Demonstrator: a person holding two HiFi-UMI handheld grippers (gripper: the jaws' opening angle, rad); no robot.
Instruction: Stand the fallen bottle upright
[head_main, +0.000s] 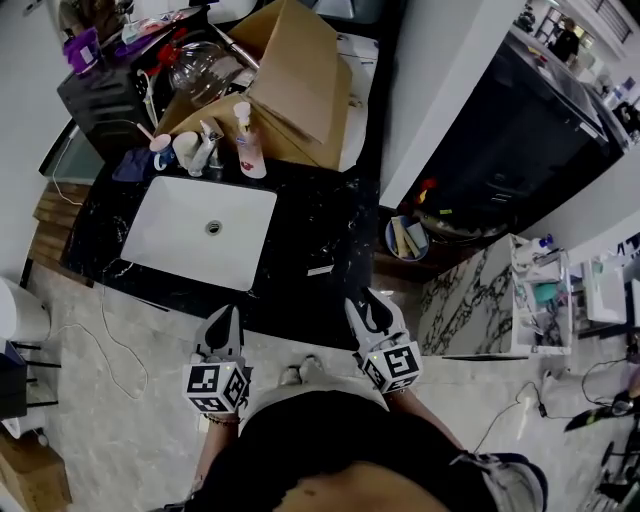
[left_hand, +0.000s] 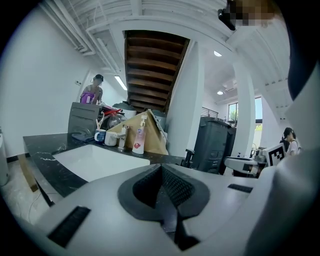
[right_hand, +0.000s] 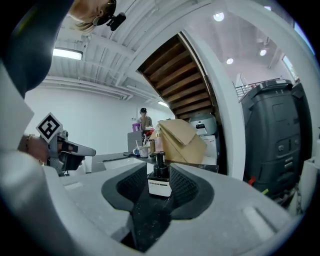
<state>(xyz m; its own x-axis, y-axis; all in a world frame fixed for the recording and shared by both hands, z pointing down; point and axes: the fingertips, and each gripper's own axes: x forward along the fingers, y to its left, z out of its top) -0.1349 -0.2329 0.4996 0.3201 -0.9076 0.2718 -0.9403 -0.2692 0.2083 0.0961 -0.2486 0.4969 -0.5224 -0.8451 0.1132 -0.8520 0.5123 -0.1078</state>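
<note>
A small dark bottle with a white label (right_hand: 159, 181) stands upright between the pads of my right gripper (right_hand: 160, 172), which is shut on it. In the head view that gripper (head_main: 367, 304) hovers at the front edge of the black counter (head_main: 320, 225), right of the sink. My left gripper (head_main: 224, 320) is beside it, just off the counter's front edge below the sink, jaws together and holding nothing. The left gripper view shows its pads (left_hand: 170, 185) meeting along one line.
A white sink (head_main: 160, 240) is set in the counter, with a faucet (head_main: 208, 150), mugs (head_main: 185, 150) and a pink-labelled pump bottle (head_main: 248, 140) behind it. A cardboard box (head_main: 300, 70) stands at the back. A large black unit (head_main: 520, 150) and a marble cabinet (head_main: 470, 300) stand right.
</note>
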